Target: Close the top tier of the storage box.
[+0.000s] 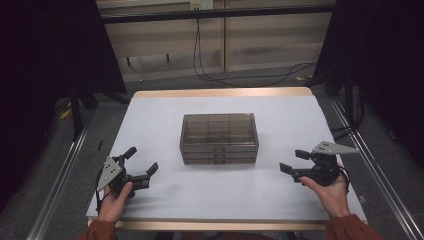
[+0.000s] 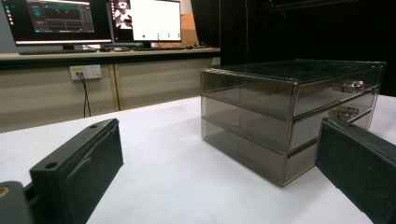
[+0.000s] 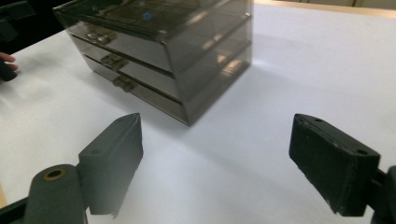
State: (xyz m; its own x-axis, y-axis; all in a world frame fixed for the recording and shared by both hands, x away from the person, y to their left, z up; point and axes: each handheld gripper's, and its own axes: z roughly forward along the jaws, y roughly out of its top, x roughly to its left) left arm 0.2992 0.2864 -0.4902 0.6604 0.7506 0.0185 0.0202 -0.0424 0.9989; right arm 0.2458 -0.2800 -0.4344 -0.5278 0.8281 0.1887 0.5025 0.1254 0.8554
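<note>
Both my grippers, left (image 1: 141, 161) and right (image 1: 294, 161), flank the drawer box (image 1: 219, 137) mid-table, jaws apart and empty; its three drawers look closed, so I judge the work done or unstarted.

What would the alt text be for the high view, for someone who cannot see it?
A smoky see-through drawer box sits shut in the middle of a white-covered table. A person's hands come in from below, each holding a black two-jaw tool: the left tool and right tool both gape open, apart from the box.
</note>
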